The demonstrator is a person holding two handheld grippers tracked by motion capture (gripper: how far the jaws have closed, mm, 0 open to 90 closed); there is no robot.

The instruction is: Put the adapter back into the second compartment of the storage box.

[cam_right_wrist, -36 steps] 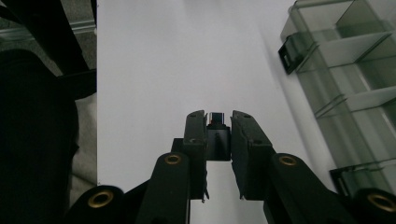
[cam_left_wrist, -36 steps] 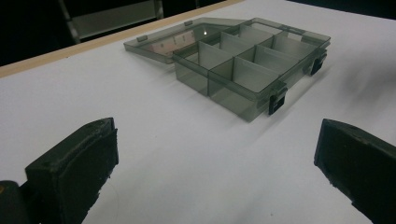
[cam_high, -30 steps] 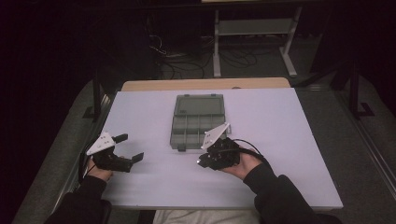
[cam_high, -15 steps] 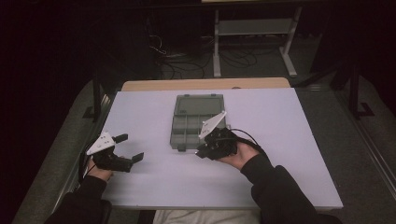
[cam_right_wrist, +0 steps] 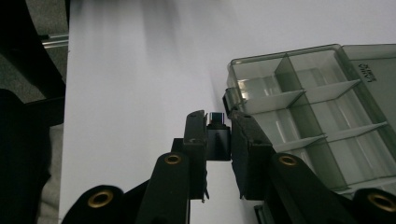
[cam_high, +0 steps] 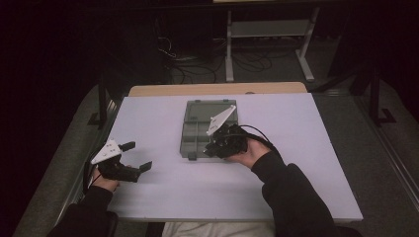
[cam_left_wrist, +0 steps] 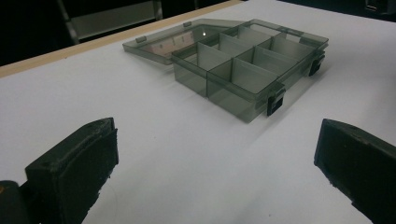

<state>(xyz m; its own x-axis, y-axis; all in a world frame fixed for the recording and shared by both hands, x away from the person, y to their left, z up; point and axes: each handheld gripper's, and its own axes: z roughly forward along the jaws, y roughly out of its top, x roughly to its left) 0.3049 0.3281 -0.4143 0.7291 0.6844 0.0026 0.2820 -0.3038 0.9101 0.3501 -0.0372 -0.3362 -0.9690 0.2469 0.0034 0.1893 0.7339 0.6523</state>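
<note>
Gripping a small dark block [cam_right_wrist: 217, 135] between its two jaws, the right gripper [cam_high: 215, 146] hangs at the near right corner of a smoky clear plastic organiser box [cam_high: 199, 132] on a white table [cam_high: 296, 148]. Seen from the right gripper view, the block sits upright between the pads, its top end showing a bluish face, and the jaws are clamped on both of its sides. Just beyond the jaw tips lies the box's corner, with one of its black latches right beside the block. The person's right hand [cam_high: 252, 150] wraps the gripper body, a dark sleeve [cam_high: 291, 197] running back to the near table edge, and a black cable [cam_high: 254, 132] loops over the hand.

The box rests near the middle of the table with its lid [cam_left_wrist: 159, 44] thrown back flat on the far side. Thin dividers split the tray into several compartments, all of which look bare in the left gripper view.

At the near left of the table the left gripper [cam_high: 134, 156] is held by the person's left hand [cam_high: 101, 181], well apart from the box. Its jaws stand wide, with nothing between them but bare table top, and they point toward the box's latched front wall.
</note>
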